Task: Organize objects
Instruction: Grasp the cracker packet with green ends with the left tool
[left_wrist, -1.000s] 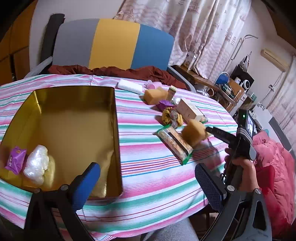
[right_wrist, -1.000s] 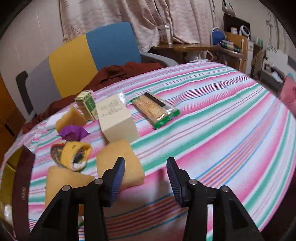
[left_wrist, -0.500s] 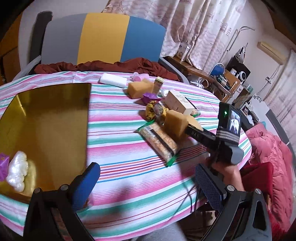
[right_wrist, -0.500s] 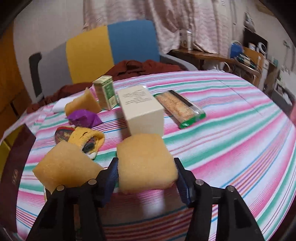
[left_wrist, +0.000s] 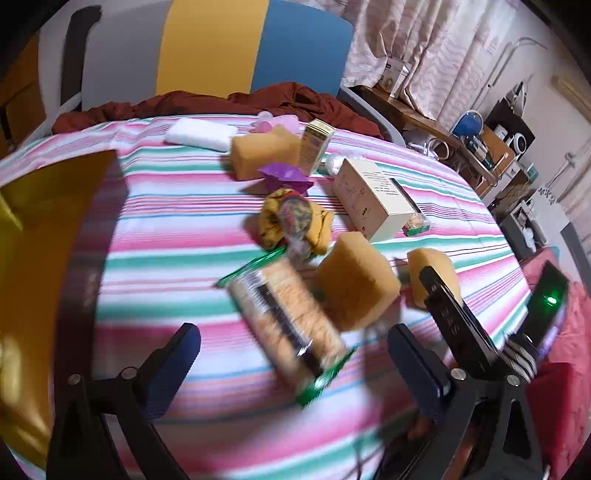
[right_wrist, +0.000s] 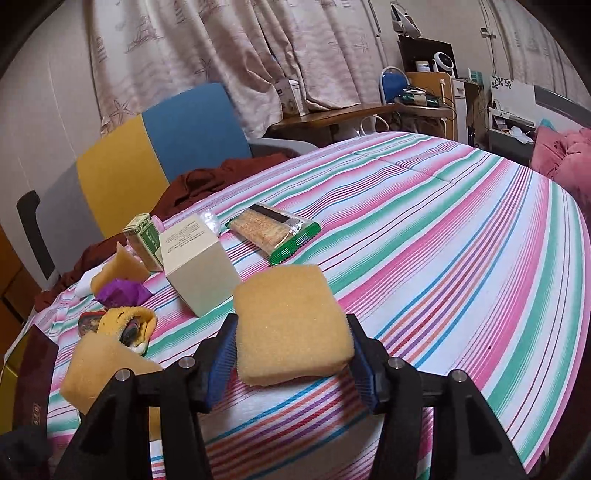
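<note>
Right wrist: sponge, beige box behind

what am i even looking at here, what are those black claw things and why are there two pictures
Each black claw is a hand-held two-finger gripper; a person holds one in each hand, and each carries a wide-angle camera looking along its fingers, which gives the two views. In the right one, the right gripper is clamped on a yellow sponge. In the left view, the left gripper is open and holds nothing, with a cracker packet on the cloth between its fingers. On the striped tablecloth lie other sponges, a beige box and small packets. The gold tin sits at the left.
</note>
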